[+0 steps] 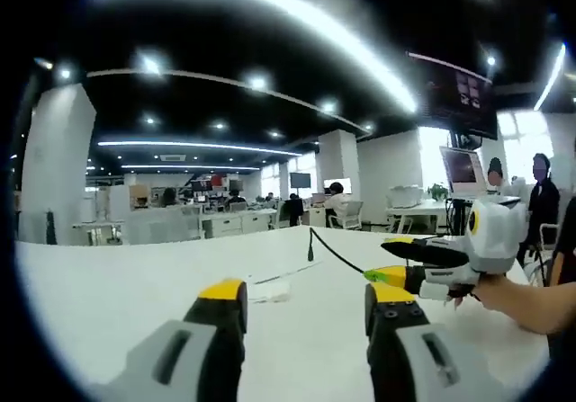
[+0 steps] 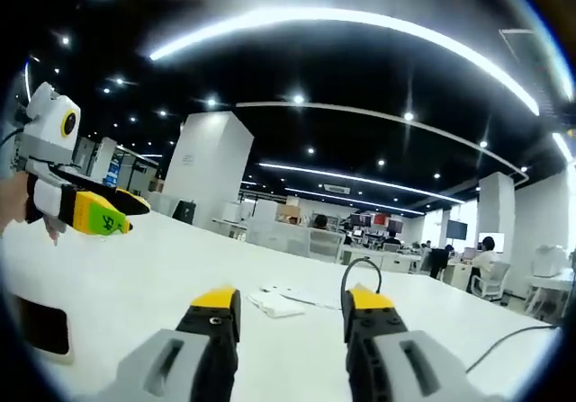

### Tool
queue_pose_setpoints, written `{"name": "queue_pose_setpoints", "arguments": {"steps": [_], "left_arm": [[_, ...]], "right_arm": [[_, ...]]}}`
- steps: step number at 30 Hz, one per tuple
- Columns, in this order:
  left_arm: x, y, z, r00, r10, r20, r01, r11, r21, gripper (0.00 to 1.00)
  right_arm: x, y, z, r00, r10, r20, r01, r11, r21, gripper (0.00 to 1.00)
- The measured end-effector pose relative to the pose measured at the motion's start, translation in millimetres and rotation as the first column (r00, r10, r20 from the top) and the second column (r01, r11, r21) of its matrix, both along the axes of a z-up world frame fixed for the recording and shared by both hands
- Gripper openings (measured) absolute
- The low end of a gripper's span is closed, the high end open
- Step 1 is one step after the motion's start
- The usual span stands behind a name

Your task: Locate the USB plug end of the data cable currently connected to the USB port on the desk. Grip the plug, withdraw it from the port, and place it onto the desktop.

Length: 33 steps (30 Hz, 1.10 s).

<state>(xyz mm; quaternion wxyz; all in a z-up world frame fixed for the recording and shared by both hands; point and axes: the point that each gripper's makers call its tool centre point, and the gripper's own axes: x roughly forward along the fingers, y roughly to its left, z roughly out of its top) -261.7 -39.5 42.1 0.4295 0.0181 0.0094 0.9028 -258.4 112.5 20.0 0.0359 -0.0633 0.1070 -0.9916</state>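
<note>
A thin black cable (image 1: 335,251) rises from the white desk (image 1: 108,294) at a dark upright end (image 1: 310,244), then runs right toward the other gripper. In the right gripper view the same cable (image 2: 359,270) arches just behind my right jaw tip. Plug and port are too small to make out. My left gripper (image 1: 306,303) is open over the desk, short of the cable. My right gripper (image 2: 290,305) is open too, and in the left gripper view it (image 1: 385,258) comes in from the right beside the cable, held by a hand. The left gripper (image 2: 131,213) shows at far left.
A flat white item (image 1: 274,290) (image 2: 279,304) lies on the desk ahead of both grippers. A dark rectangular opening (image 2: 40,326) sits at the desk's near left. Another cable (image 2: 513,341) trails at the right. Office desks, pillars, monitors and seated people stand beyond.
</note>
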Motion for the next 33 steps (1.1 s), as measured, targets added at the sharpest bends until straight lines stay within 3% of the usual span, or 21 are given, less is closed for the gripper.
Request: {"name": "queue_pose_setpoints", "arguments": {"steps": [5, 8, 11, 13, 17, 33], "left_arm": [[-4.9, -2, 0.9, 1.0, 0.02, -0.023, -0.02, 1.0, -0.02, 0.56], [-8.0, 3, 5.4, 1.0, 0.008, -0.023, -0.008, 1.0, -0.016, 0.56], [-12.6, 8, 7.8, 1.0, -0.002, -0.028, 0.001, 1.0, -0.03, 0.57], [-12.8, 15, 10.8, 0.999, -0.031, -0.011, 0.031, 1.0, -0.005, 0.57], [-15.1, 22, 8.6, 0.996, -0.076, 0.048, 0.075, 0.997, 0.028, 0.57], [-34.6, 39, 6.4, 0.994, -0.105, 0.034, 0.105, 0.994, 0.01, 0.57]], "right_arm": [[2, 2, 7.3, 1.0, -0.003, -0.023, 0.003, 1.0, -0.015, 0.46], [2, 4, 14.4, 0.999, 0.011, -0.051, -0.015, 0.998, -0.068, 0.46], [-4, 7, 13.0, 0.999, 0.02, -0.032, -0.023, 0.993, -0.114, 0.46], [-8, 9, 13.4, 0.999, 0.022, -0.023, -0.025, 0.992, -0.125, 0.46], [-11, 8, 18.1, 0.999, 0.025, -0.032, -0.029, 0.993, -0.112, 0.46], [-28, 22, 18.3, 1.0, -0.001, -0.022, 0.0, 0.997, -0.081, 0.46]]}}
